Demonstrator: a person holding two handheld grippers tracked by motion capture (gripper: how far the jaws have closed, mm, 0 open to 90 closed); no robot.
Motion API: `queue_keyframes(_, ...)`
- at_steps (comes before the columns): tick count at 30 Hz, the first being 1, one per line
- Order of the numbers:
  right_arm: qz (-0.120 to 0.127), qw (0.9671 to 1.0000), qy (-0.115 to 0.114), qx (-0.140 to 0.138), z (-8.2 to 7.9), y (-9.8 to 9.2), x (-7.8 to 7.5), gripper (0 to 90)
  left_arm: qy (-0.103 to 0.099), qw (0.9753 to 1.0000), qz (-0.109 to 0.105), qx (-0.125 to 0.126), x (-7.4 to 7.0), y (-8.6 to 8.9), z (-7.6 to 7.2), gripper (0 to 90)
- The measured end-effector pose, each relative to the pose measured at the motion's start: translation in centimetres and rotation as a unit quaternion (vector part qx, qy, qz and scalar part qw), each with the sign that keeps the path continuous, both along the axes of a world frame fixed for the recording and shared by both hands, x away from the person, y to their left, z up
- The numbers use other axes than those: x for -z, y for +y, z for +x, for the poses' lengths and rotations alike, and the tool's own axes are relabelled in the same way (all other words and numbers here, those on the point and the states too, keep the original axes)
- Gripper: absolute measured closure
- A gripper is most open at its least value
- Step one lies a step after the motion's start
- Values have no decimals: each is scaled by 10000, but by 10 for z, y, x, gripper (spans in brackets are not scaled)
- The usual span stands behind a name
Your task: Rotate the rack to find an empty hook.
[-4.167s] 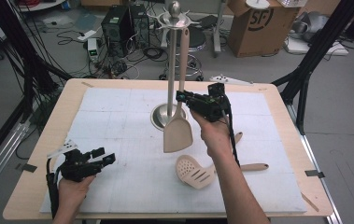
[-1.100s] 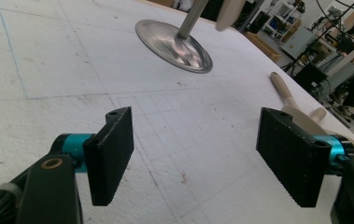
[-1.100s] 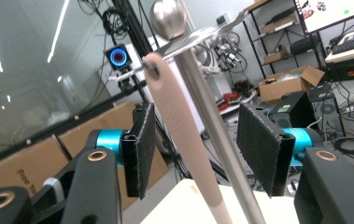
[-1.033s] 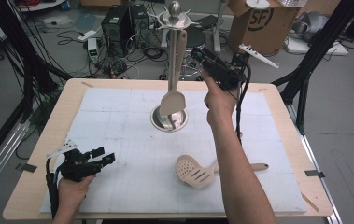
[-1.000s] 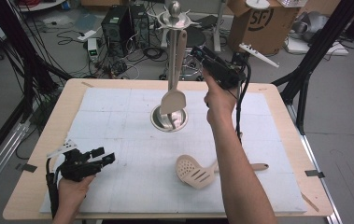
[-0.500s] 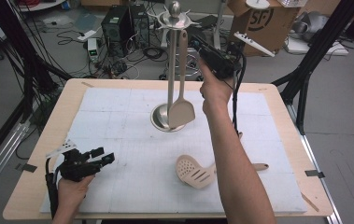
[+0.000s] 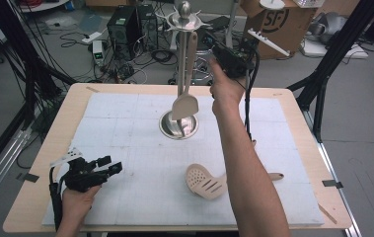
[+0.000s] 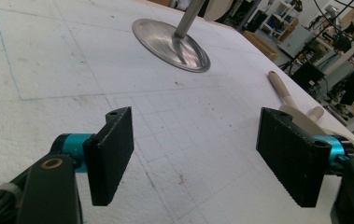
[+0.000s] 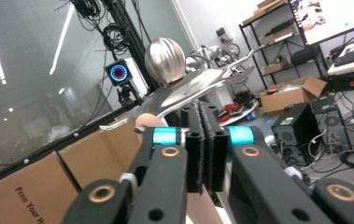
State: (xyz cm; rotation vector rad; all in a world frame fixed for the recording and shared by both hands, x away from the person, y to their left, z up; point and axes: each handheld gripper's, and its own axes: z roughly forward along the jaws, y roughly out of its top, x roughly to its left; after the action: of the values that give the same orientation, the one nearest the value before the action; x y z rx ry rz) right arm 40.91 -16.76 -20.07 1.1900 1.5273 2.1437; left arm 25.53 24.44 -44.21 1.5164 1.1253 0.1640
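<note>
From above, the right hand-held gripper [image 7: 224,58] is raised beside the top of the rack [image 7: 183,15], whose round base [image 7: 167,127] stands on the bench [image 7: 125,123]; a wooden spatula [image 7: 186,101] hangs from the rack, its blade just above the base. A slotted spoon [image 7: 205,181] lies on the bench near the right forearm. At the near left corner the left hand-held gripper [image 7: 103,166] rests low over the bench, spread and holding nothing. Along the left gripper view its jaws stand wide apart over the bare bench, with the base [image 8: 172,44] ahead and a wooden handle [image 8: 284,91] to the right. Along the right gripper view the jaws are pressed together on something thin I cannot identify, just below the rack's silver knob [image 9: 165,56].
</note>
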Motion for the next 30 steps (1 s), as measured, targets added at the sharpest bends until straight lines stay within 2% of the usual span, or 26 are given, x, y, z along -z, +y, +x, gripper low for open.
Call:
queue_keyframes(7,62,10000,20,-35,4,2,2,894,8,10000,15,20,0,1,0,282)
queue_keyframes(20,-209,9998,-31,4,2,12,-3,898,13,10000,17,25,0,1,0,282)
queue_keyframes(26,-408,9990,-186,-37,-5,21,-5,897,13,10000,8,18,0,1,0,282)
queue_keyframes(30,-397,9989,-224,-73,-8,27,-6,898,13,10000,3,13,0,0,-1,282)
